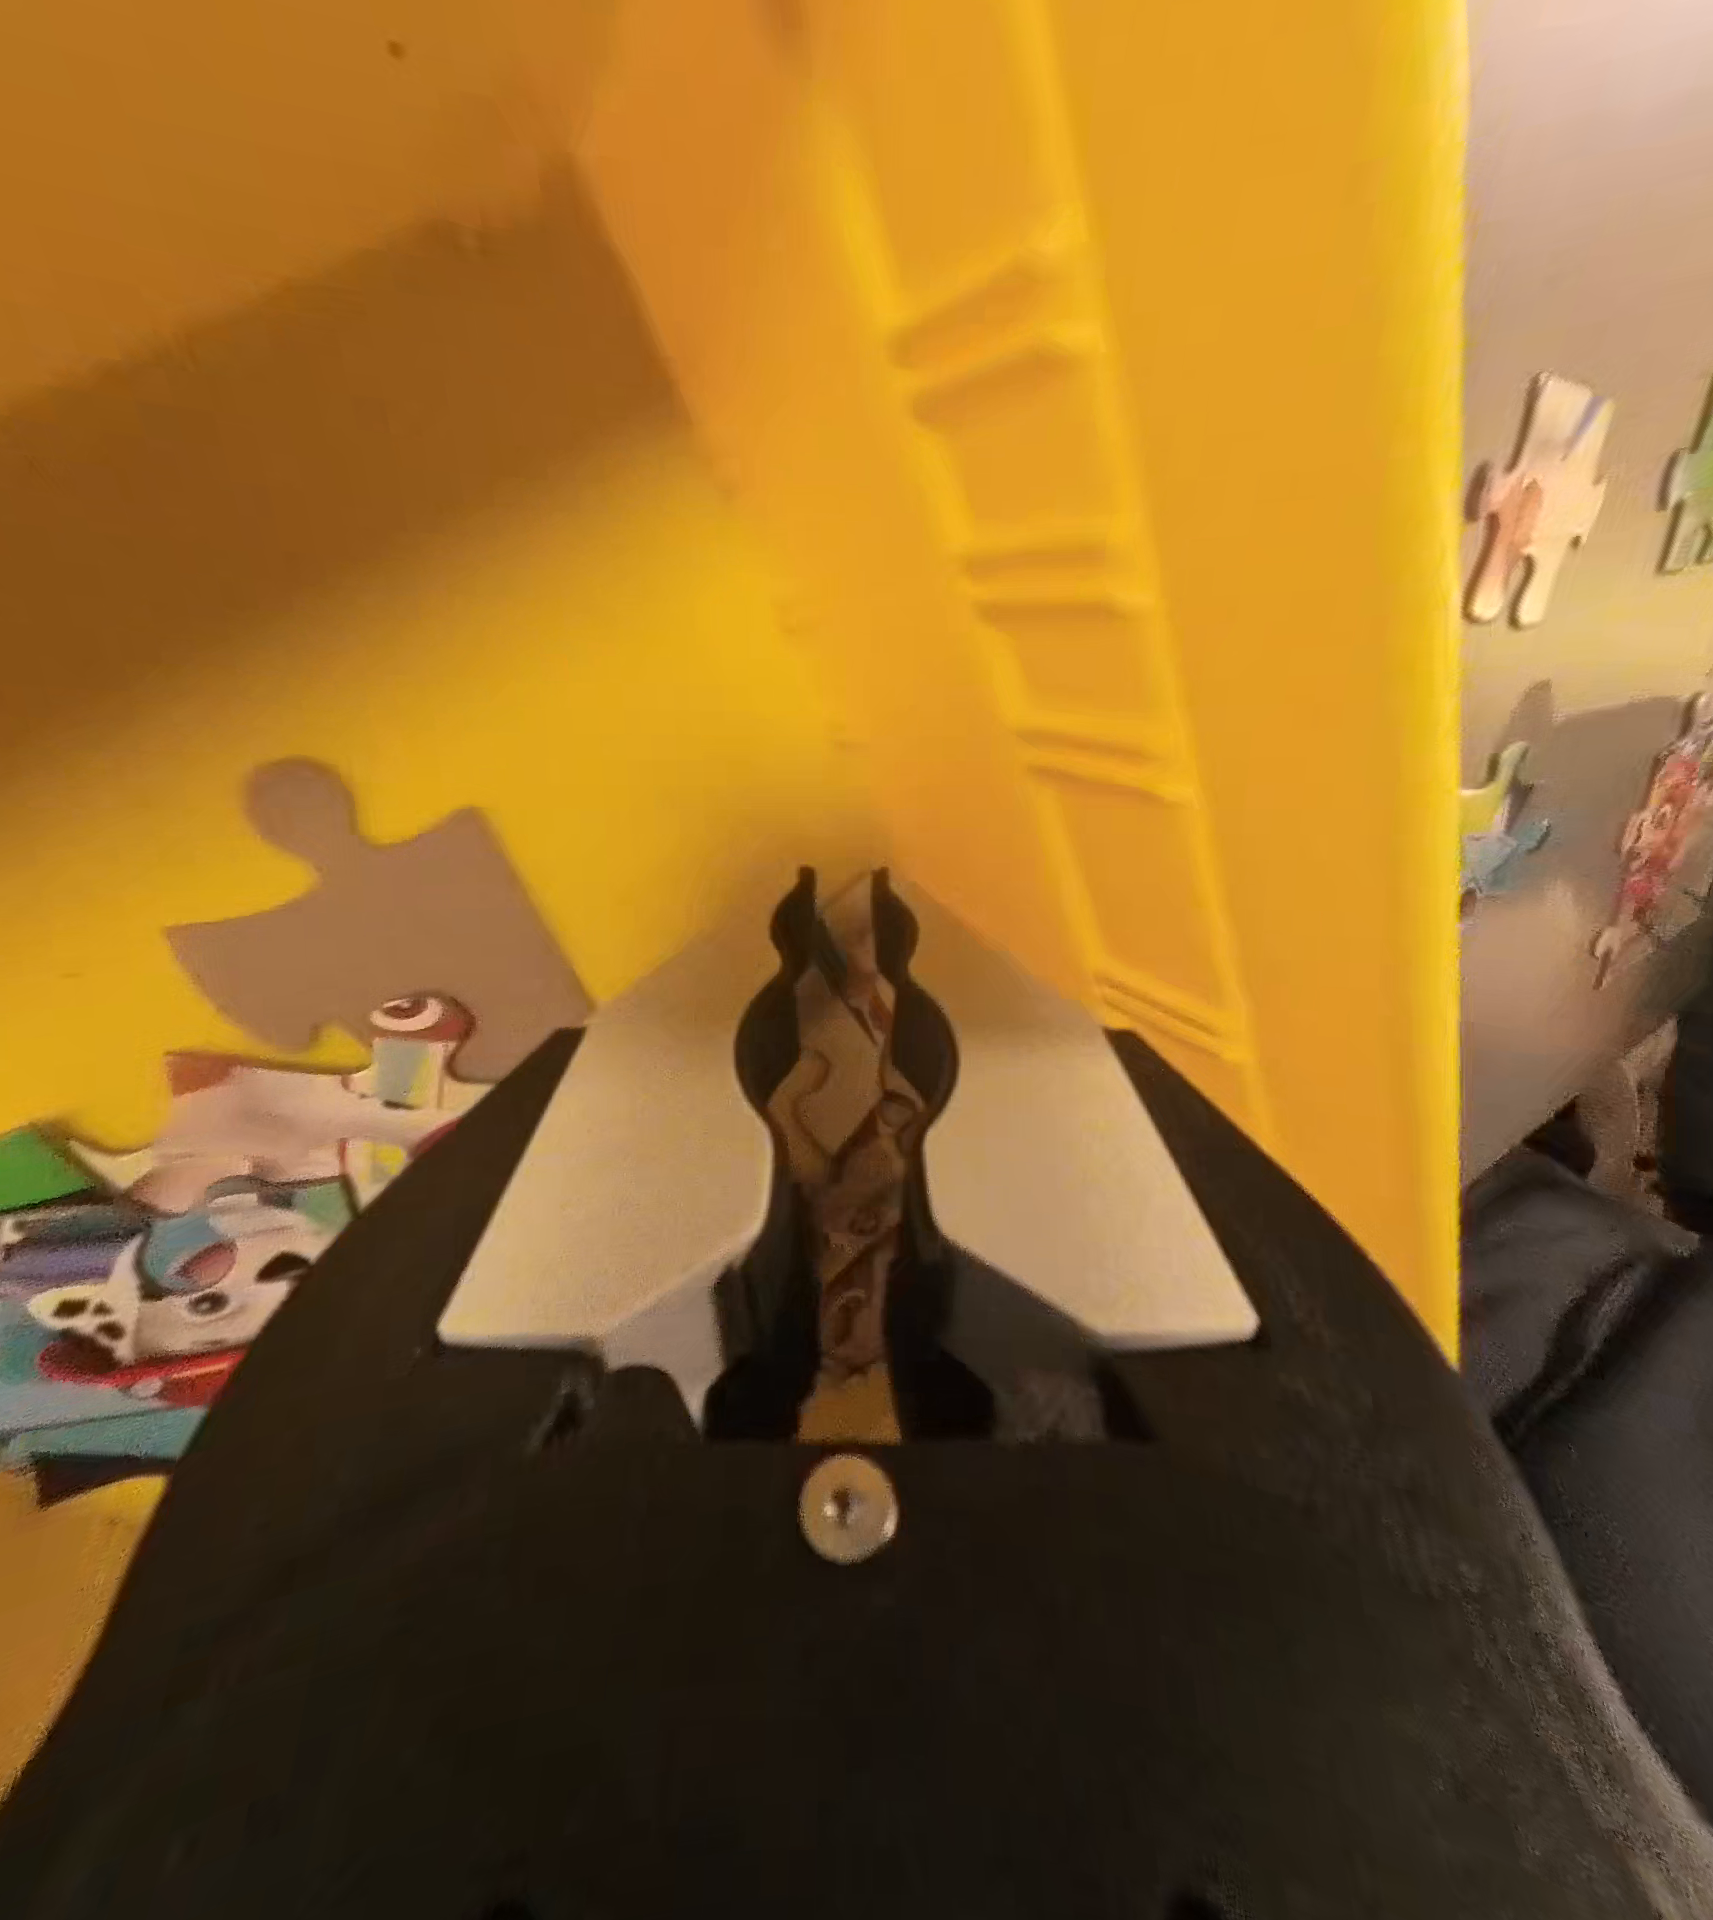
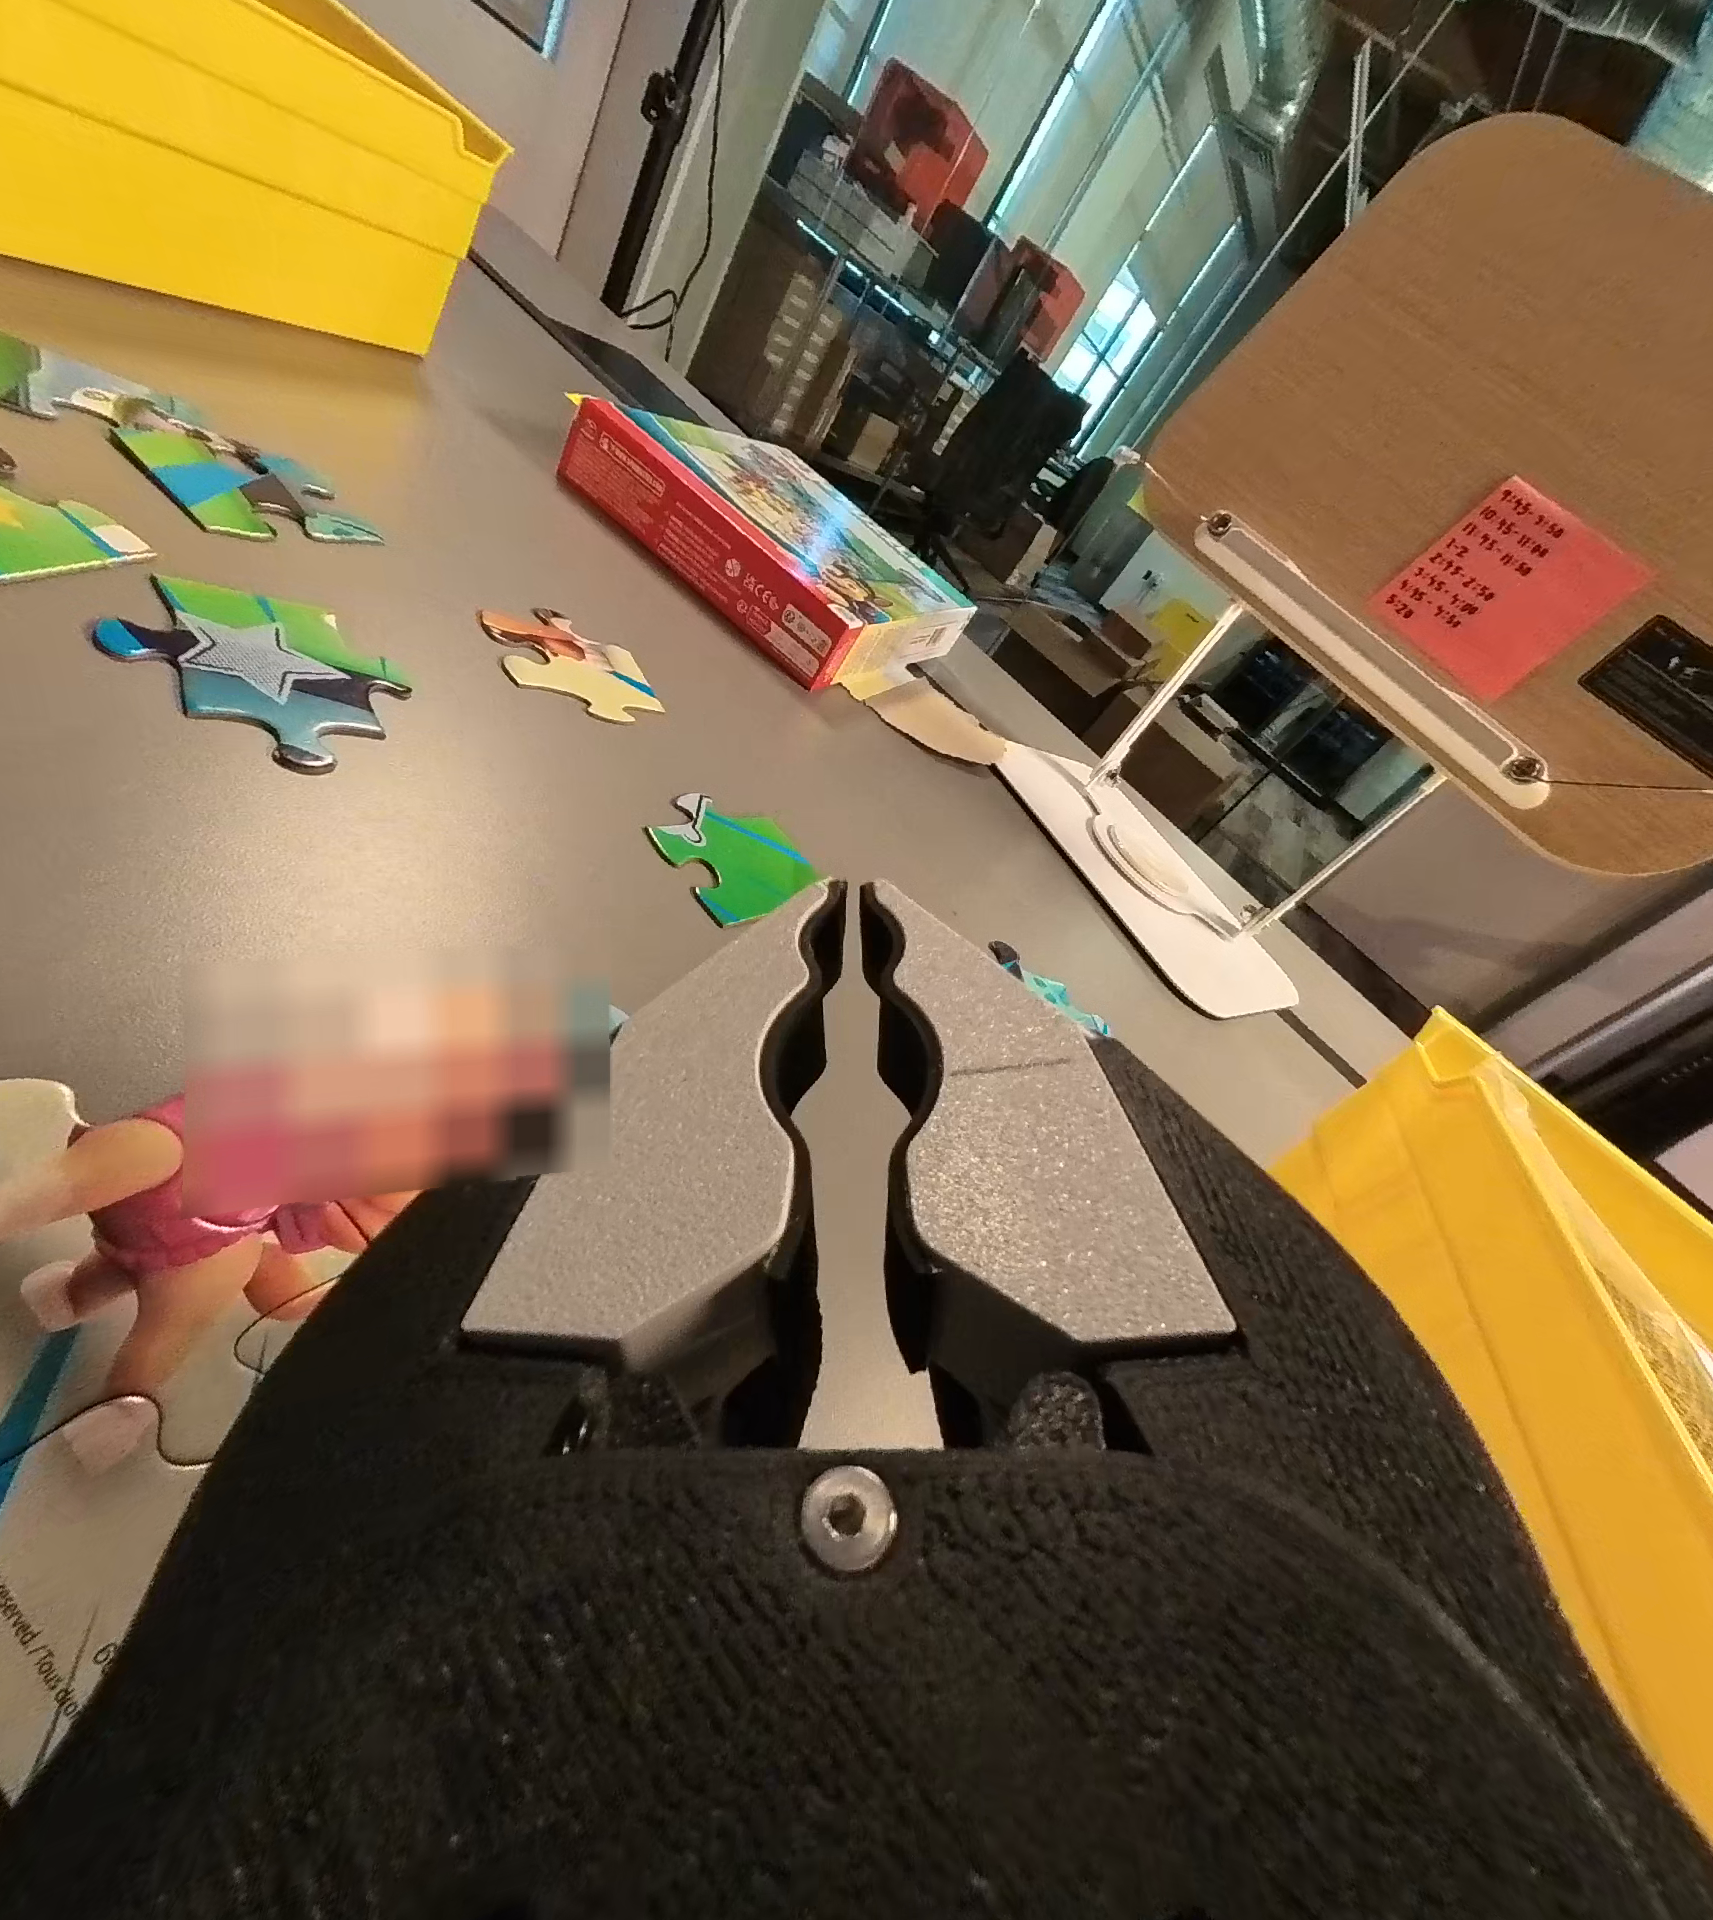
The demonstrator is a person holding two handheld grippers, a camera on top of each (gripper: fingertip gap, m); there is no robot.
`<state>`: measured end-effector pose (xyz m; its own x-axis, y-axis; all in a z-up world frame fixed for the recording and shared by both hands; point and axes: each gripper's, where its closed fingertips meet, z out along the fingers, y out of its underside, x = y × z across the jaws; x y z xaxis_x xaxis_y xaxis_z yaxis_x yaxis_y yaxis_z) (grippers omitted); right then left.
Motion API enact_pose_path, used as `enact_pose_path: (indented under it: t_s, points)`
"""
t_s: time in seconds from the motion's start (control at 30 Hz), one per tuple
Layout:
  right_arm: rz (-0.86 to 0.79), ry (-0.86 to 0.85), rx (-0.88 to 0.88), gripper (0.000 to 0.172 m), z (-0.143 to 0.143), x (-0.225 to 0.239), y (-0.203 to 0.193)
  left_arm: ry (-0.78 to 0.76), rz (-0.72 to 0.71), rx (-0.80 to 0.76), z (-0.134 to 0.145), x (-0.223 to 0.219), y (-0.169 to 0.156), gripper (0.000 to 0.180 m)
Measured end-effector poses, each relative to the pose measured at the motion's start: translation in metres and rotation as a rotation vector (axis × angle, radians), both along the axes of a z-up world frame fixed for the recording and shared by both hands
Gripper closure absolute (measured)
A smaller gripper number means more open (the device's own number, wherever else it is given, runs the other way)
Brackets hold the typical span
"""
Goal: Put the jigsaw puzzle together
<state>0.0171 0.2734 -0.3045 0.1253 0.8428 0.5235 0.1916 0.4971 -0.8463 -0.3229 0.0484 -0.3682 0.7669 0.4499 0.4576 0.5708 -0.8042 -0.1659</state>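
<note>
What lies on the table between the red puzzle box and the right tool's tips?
In the right wrist view: grey table and a green puzzle piece, just before the right tool.

Grey worktop (image 2: pixel 478 831) is littered with loose puzzle pieces (image 2: pixel 249 665); a red puzzle box (image 2: pixel 758 540), yellow bins (image 2: pixel 177 197) and a white stand base (image 2: pixel 1143 883) are set on it.

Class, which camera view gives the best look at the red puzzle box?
The right wrist view: the red puzzle box lies in full sight on the grey table, sharp and unblocked. The left wrist view shows none of it.
</note>
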Motion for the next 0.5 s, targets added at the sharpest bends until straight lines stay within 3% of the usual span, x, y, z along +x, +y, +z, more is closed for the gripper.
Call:
enact_pose_path:
  t_s: [0.13,0.2,0.27,0.3,0.37,0.5]
  points:
    - [0.0,0.005,-0.004,0.171,0.001,0.0,0.0,0.253,0.163,0.018,0.012,-0.054,-0.012,0.163]
    - [0.002,0.0,-0.005,0.171,0.0,0.0,0.0,0.285,0.184,0.012,0.015,-0.064,-0.018,0.138]
    - [0.004,-0.005,-0.002,0.171,-0.001,-0.001,0.0,0.286,0.17,-0.045,0.009,-0.067,-0.026,0.099]
    - [0.004,-0.006,-0.001,0.171,-0.001,-0.001,0.0,0.282,0.162,-0.087,0.003,-0.067,-0.031,0.093]
    - [0.003,-0.008,0.001,0.171,-0.001,-0.001,0.0,0.281,0.169,-0.129,-0.005,-0.067,-0.034,0.094]
    - [-0.001,-0.01,0.0,0.171,-0.001,0.0,0.0,0.319,0.227,-0.208,-0.007,-0.07,-0.038,0.121]
